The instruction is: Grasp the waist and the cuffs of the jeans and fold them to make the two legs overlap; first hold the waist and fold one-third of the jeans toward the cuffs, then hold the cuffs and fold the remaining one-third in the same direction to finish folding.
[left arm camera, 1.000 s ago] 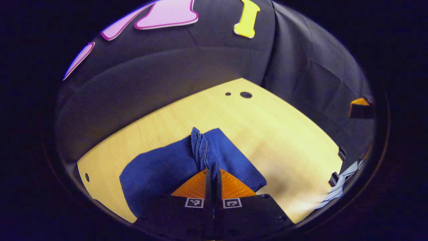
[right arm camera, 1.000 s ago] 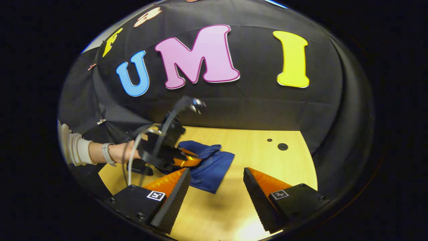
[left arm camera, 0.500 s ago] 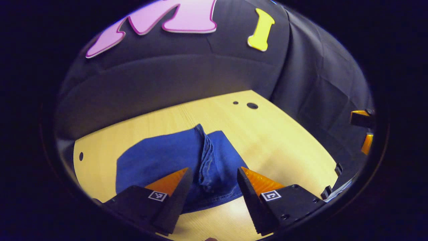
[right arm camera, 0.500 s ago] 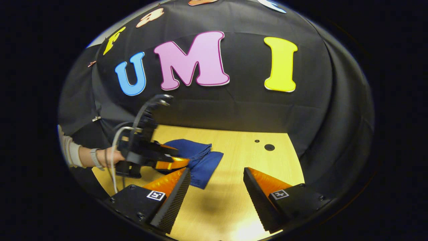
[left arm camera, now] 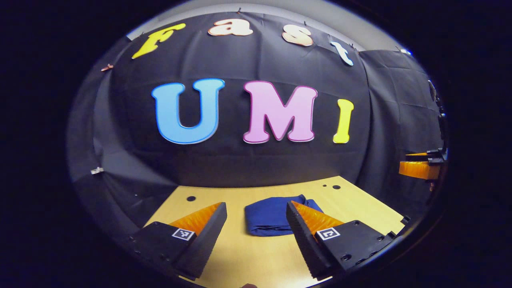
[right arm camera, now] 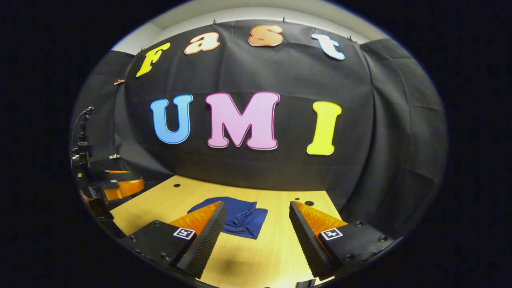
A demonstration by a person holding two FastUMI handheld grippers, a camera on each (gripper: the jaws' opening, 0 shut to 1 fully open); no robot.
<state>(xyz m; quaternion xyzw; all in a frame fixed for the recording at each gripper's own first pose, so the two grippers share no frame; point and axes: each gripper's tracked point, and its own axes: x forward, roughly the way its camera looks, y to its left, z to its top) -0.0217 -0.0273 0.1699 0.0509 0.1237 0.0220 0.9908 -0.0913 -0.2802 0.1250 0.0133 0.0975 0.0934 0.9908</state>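
Jeans (left arm camera: 272, 218) lie folded into a compact bundle on the worktop (left arm camera: 256, 256), with the fold apparently finished. The loose, rumpled top layer could slump open if brushed, since nothing pins it. The left hand-held gripper (left arm camera: 256, 218) and right hand-held gripper (right arm camera: 256, 218) both hang above the near edge, fingers spread and empty, the bundle ahead and clear of each.

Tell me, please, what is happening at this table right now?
A person holding a claw in each hand has been folding jeans. They now lie as a compact folded bundle on the wooden table. The left claw and the right claw both hang open above the table, neither touching the jeans, so the folding looks finished.
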